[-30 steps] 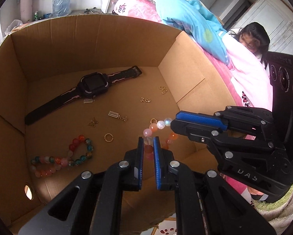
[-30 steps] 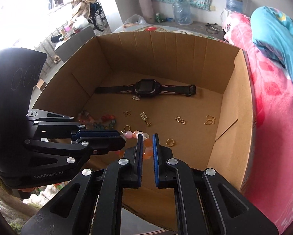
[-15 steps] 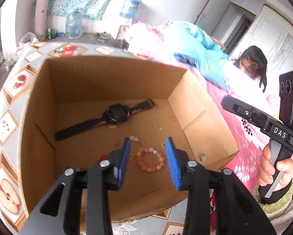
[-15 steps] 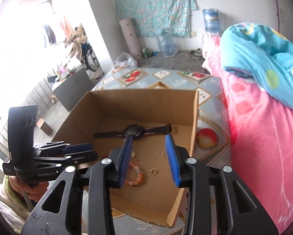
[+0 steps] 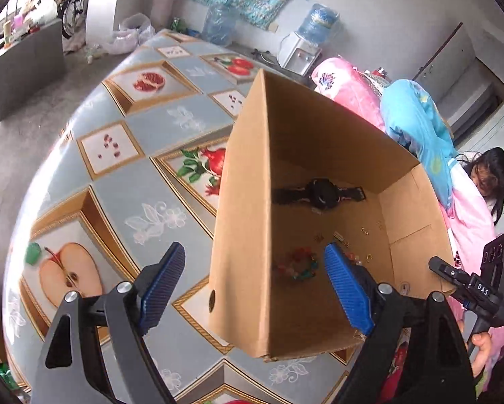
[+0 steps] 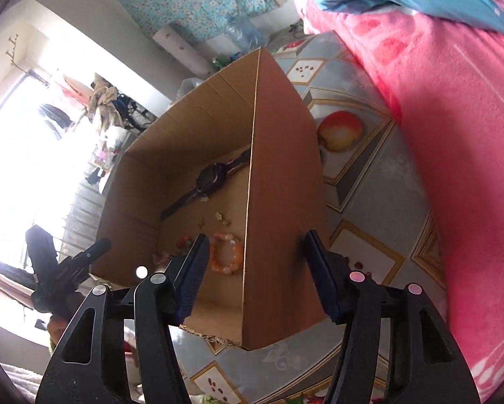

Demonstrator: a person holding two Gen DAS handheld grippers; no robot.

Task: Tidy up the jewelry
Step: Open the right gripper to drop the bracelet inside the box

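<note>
Both grippers, left and right, straddle box walls, jaws opening and empty, since bracelet lies inside.

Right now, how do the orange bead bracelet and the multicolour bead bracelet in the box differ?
The orange bead bracelet is one tone, peach to orange; the multicolour bead bracelet mixes red, green and pink beads.
The orange bead bracelet lies as a neat closed ring; the multicolour bead bracelet looks looser, less round.
The orange bead bracelet sits near the box's right wall; the multicolour bead bracelet sits toward the left wall.
Both lie flat on the cardboard box floor, in neither claw.
</note>
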